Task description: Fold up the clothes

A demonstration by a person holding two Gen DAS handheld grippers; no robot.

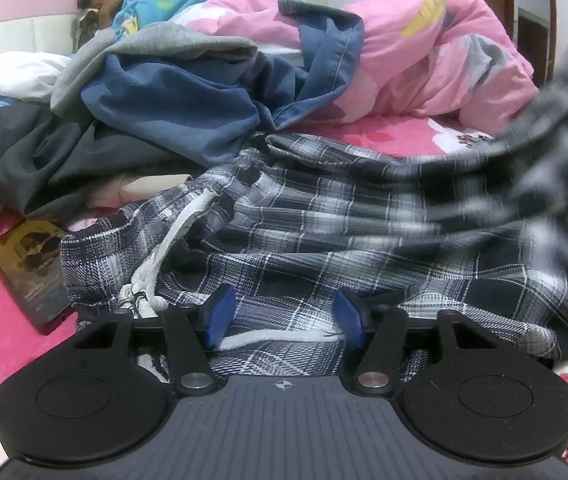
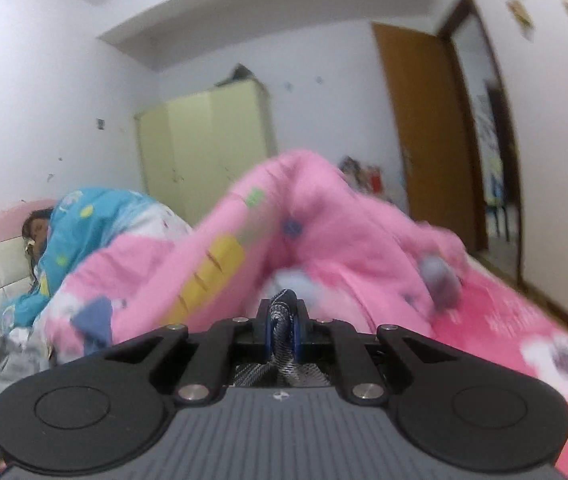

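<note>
On the bed (image 1: 395,136) we find plaid trousers (image 1: 323,232), right part blurred; left hand-held gripper (image 1: 284,316) open over them, right hand-held gripper (image 2: 282,320) pinching their fabric.

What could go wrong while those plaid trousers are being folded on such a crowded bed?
The right gripper pinches only a thin bunch of the plaid trousers, so it might slip out. The white drawstring lies between the open left gripper pads and may snag. The phone beside the waistband could get dragged.

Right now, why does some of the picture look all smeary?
Left wrist view: the plaid pants are sharp in the middle but streaked at the right edge. Right wrist view: the pink quilt and door are smeared throughout; walls bend from the fisheye lens.
</note>
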